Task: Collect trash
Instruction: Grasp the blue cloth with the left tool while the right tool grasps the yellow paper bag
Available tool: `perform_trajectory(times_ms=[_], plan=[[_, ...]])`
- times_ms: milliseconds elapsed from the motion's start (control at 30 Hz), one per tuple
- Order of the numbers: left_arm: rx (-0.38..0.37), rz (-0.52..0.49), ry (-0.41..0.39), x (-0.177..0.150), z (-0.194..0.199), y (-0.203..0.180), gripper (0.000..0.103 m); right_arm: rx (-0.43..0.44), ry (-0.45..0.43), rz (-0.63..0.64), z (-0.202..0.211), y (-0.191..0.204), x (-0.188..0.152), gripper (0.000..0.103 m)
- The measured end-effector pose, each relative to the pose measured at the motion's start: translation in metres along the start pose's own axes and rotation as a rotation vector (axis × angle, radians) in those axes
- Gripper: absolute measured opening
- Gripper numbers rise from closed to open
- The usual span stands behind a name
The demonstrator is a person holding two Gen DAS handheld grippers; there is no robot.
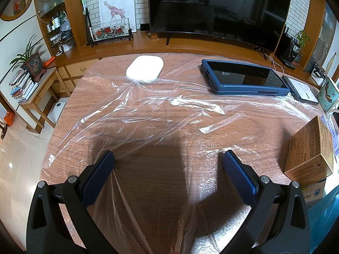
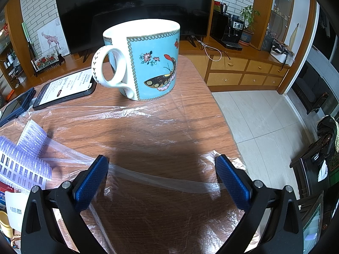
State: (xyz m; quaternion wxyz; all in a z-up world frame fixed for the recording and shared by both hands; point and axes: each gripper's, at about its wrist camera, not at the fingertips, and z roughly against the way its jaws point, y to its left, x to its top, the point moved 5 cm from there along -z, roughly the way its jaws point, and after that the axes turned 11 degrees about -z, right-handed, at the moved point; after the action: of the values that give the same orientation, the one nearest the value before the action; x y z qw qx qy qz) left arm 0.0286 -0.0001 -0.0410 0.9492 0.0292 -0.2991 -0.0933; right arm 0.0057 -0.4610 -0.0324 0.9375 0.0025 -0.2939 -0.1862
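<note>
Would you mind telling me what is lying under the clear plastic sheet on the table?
Through the clear plastic sheet only the wooden table shows. The white pad sits at its far edge; whether the sheet runs beneath it is unclear.

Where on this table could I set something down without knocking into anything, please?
The widest free patch is the middle of the clear plastic sheet, between the white case, the blue tablet and the open left gripper. Another lies between the mug and the open right gripper. It is crowded by the cardboard box and the phone.
</note>
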Motion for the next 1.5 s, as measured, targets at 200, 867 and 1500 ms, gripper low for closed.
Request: perform_trajectory(times_ms=[200,867,1500], plan=[[0.000,-0.005,0.000,0.000,0.000,0.000,0.102,-0.009,0.029,-0.013,0.002,-0.004,0.002,0.099],[-0.433,-0.142,-0.153,-0.012,0.152,-0.085,0.101,0.470,0.030,0.299,0.192,0.051,-0.109,0.099],[-0.424,-0.172,-0.020,-0.025,0.088,-0.129,0.101,0.434,0.252,0.010,0.134,0.057,-0.166,0.099]])
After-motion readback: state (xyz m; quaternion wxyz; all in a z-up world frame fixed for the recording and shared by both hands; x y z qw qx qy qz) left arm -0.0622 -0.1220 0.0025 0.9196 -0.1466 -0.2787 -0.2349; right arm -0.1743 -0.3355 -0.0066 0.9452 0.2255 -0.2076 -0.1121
